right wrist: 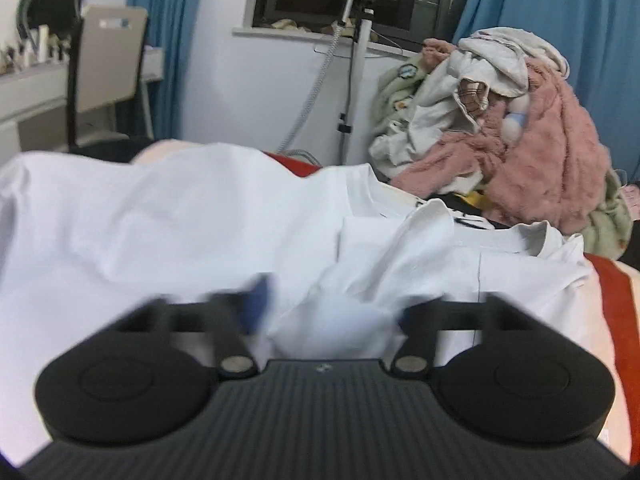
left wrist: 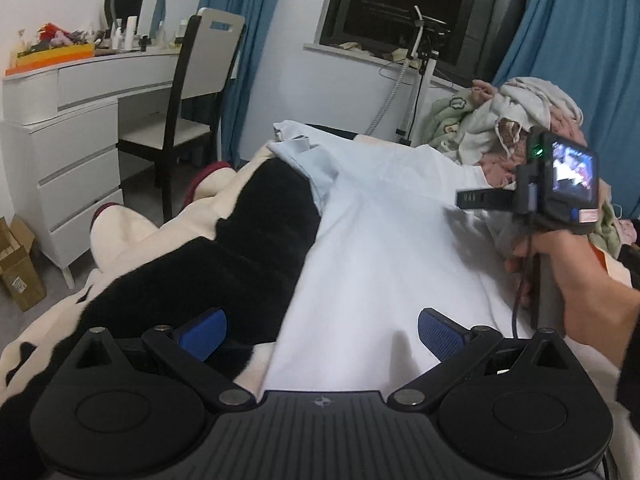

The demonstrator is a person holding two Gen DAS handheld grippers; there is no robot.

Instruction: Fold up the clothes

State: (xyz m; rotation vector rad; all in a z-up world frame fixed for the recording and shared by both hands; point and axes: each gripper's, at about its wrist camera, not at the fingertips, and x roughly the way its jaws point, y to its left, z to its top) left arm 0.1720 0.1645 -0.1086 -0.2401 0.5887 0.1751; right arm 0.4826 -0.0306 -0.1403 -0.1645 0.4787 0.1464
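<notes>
A white shirt (left wrist: 392, 232) lies spread over the bed beside a black and cream plush blanket (left wrist: 224, 264). My left gripper (left wrist: 322, 336) hovers open over the shirt's near hem, with nothing between its blue pads (left wrist: 204, 334). A hand (left wrist: 580, 280) holds the right gripper at the shirt's right edge. In the right wrist view, my right gripper (right wrist: 330, 312) has blurred fingers (right wrist: 256, 304) drawn in around a bunch of white fabric (right wrist: 336, 320). The spread shirt (right wrist: 160, 224) lies to its left. A white collared shirt (right wrist: 520, 264) lies to its right.
A heap of unfolded clothes (right wrist: 520, 120), pink, green and cream, sits at the bed's far right. Past the bed stand a tripod stand (right wrist: 356, 80), blue curtains (left wrist: 568, 28) and a window. A chair (left wrist: 192, 100), a white dresser (left wrist: 76, 148) and a cardboard box (left wrist: 18, 268) are on the left.
</notes>
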